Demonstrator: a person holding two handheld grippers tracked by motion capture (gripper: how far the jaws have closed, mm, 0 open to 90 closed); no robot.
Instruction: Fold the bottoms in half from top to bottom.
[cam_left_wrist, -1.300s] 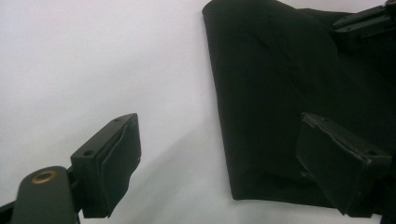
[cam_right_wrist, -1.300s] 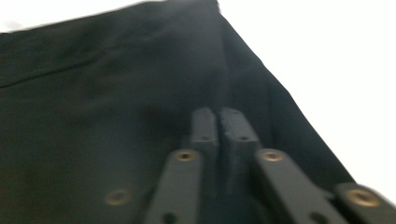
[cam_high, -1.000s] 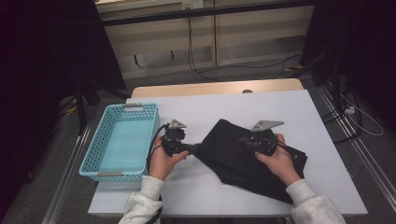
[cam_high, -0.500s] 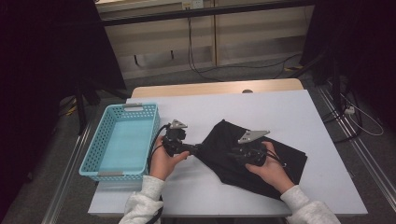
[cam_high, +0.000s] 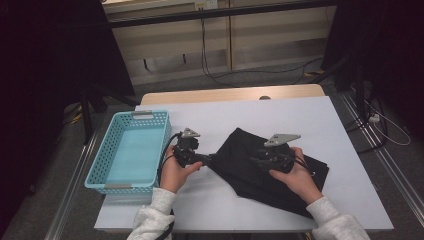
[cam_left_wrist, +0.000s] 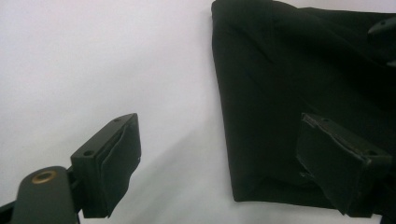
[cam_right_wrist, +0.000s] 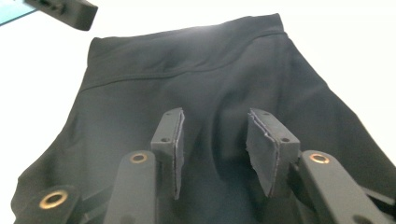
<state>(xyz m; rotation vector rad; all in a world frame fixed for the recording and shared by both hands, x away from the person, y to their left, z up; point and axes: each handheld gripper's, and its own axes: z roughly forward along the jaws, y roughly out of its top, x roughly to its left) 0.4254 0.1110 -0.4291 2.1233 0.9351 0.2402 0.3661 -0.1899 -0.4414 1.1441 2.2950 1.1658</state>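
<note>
Our left gripper (cam_left_wrist: 219, 172) stands apart, our right gripper (cam_right_wrist: 217, 149) has just been opening; the black garment (cam_high: 265, 170) may unfold if released.

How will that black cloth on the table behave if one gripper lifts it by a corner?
The black cloth lies flat in soft folded layers, so it will probably droop and unfold rather than hold shape. It looks thin, so likely light. Pushed, it would probably bunch up on the smooth white table rather than slide as one piece.

My right hand (cam_high: 295, 175) covers part of the black cloth (cam_high: 240, 162). In the left gripper view the cloth runs off the right edge; its folds are too dark to read.
</note>
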